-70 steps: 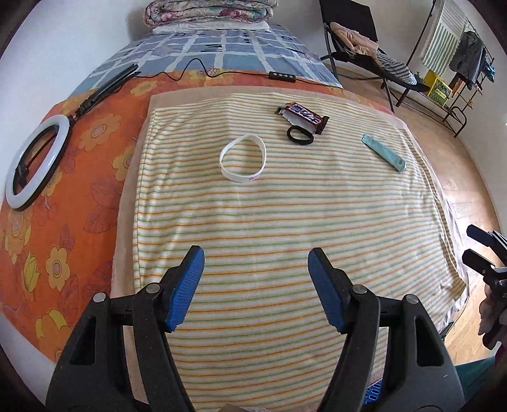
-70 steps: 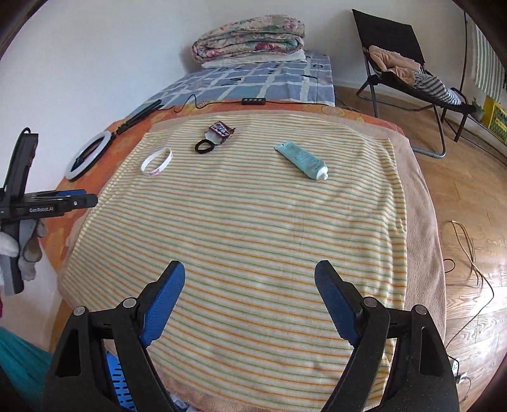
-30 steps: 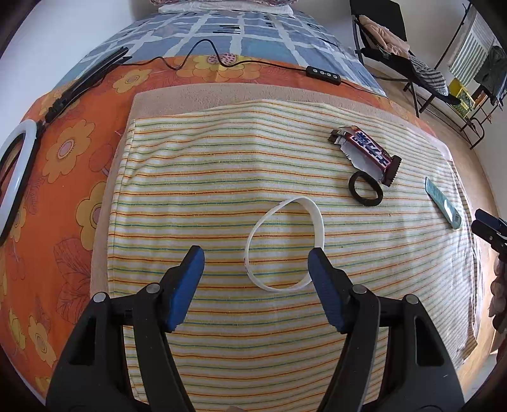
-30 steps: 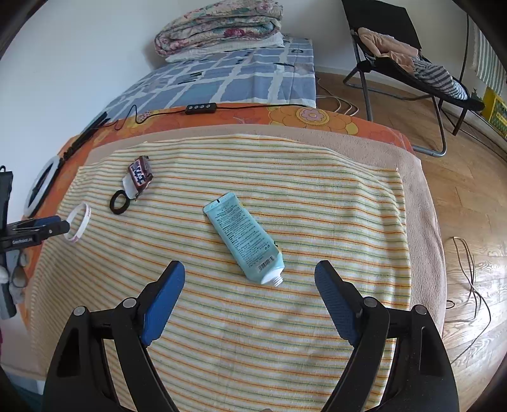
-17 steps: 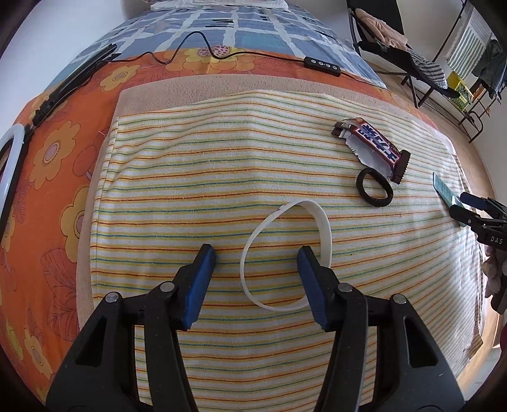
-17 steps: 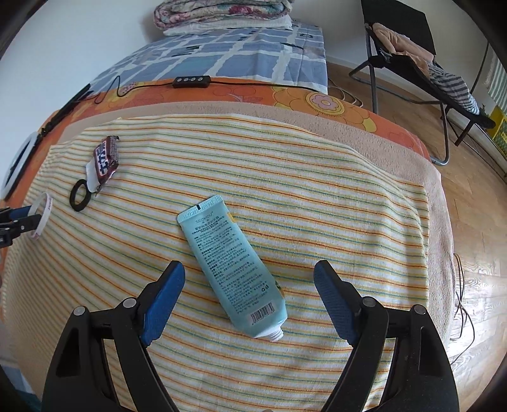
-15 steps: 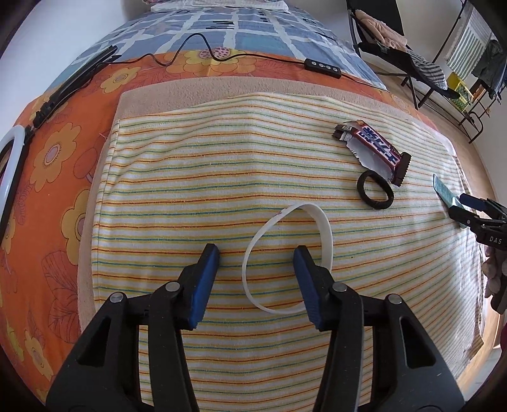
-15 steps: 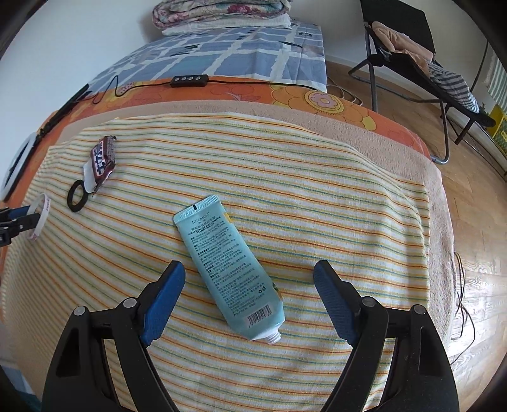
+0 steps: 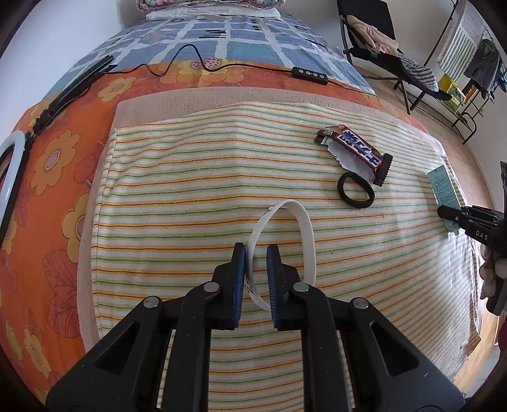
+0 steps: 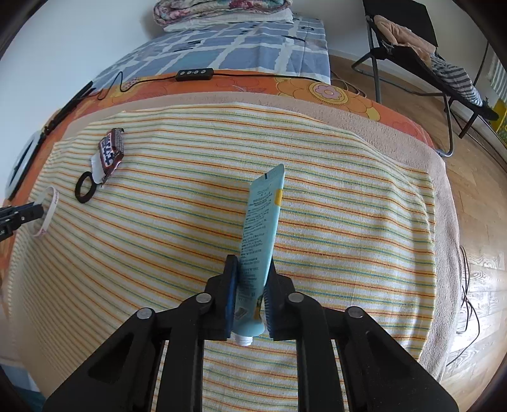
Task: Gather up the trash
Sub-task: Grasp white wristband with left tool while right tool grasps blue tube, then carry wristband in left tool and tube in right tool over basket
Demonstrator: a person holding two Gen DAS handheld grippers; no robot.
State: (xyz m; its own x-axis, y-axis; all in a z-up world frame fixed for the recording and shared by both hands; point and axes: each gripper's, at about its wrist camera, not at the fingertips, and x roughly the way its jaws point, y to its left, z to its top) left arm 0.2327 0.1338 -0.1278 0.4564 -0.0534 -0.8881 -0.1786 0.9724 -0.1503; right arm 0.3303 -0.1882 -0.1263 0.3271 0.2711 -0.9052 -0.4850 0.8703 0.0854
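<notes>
On the striped towel point(image 9: 177, 196) my left gripper point(image 9: 256, 253) is shut on the near left side of a white wristband point(image 9: 306, 228), which stands squeezed into a tall loop. Up to the right lie a black hair tie point(image 9: 355, 190) and a torn candy-bar wrapper point(image 9: 355, 149). In the right wrist view my right gripper point(image 10: 250, 263) is shut on a light blue tube point(image 10: 261, 222). The tube's crimped end tilts up off the towel point(image 10: 348, 206) and its white nozzle pokes out below the pads. The wrapper point(image 10: 111, 149), hair tie point(image 10: 85, 187) and wristband point(image 10: 47, 212) show at far left.
The towel covers an orange flowered sheet point(image 9: 54, 164) on a bed. A ring light point(image 9: 9, 177) and its black cable with a remote point(image 9: 309, 74) lie beyond the towel. Folded blankets point(image 10: 221, 9) sit at the bed's head. A folding chair point(image 10: 418, 47) stands on the wooden floor at right.
Both grippers have shut: the left one on the wristband's side, pinching the loop narrower, the right one on the tube, whose far end has lifted and swung upright.
</notes>
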